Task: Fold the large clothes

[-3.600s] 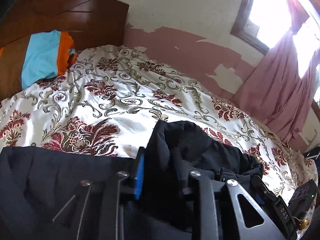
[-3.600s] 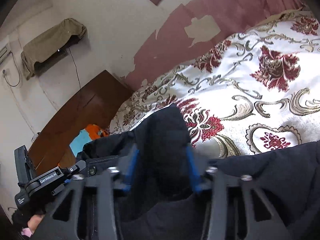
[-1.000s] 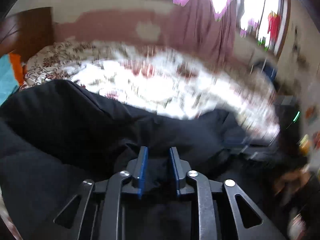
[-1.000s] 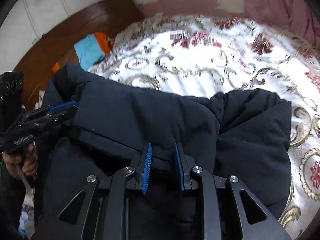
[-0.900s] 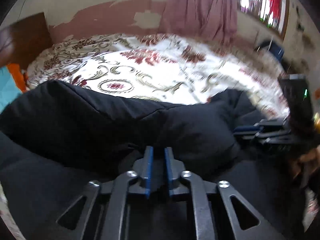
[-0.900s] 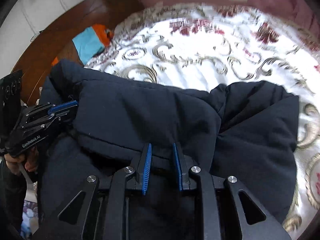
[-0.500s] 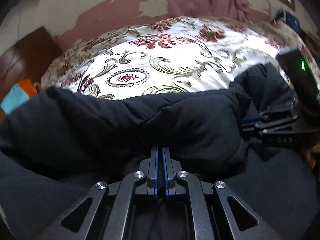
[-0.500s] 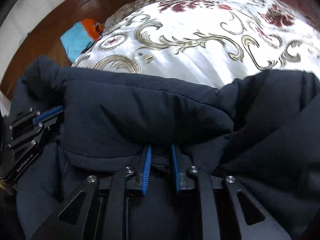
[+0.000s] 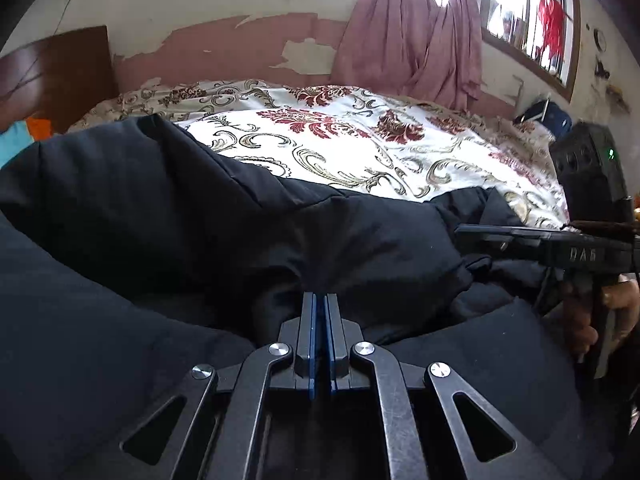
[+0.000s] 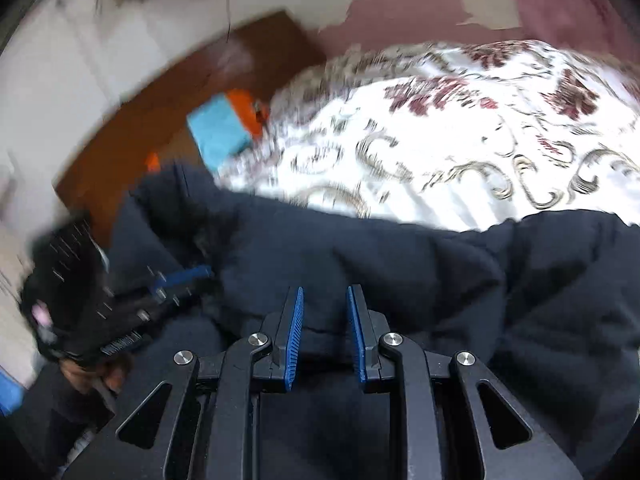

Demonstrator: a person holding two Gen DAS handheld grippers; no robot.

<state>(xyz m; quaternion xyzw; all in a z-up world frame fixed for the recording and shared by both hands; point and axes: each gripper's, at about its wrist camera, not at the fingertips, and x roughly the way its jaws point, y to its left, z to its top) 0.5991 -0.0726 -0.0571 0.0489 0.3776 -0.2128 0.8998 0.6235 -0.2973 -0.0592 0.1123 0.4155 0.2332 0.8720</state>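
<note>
- The coat (image 9: pixel 168 216) is very dark blue, almost black.
- The bedspread (image 9: pixel 360 148) is white with dark red flowers and gold swirls.
- The curtain (image 9: pixel 404 40) is dusty pink.
- The wall (image 9: pixel 224 44) is pink below with white patches and pale above.
- The headboard (image 9: pixel 60 76) is brown wood.
- The pillow (image 10: pixel 220 132) is light blue and orange.
- The gripper pads (image 10: pixel 294 332) are blue on black fingers.

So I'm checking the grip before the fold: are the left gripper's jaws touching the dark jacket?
Touching. The left wrist view shows the left gripper with its jaws shut on a pinched fold of the dark jacket, with no gap showing.
</note>
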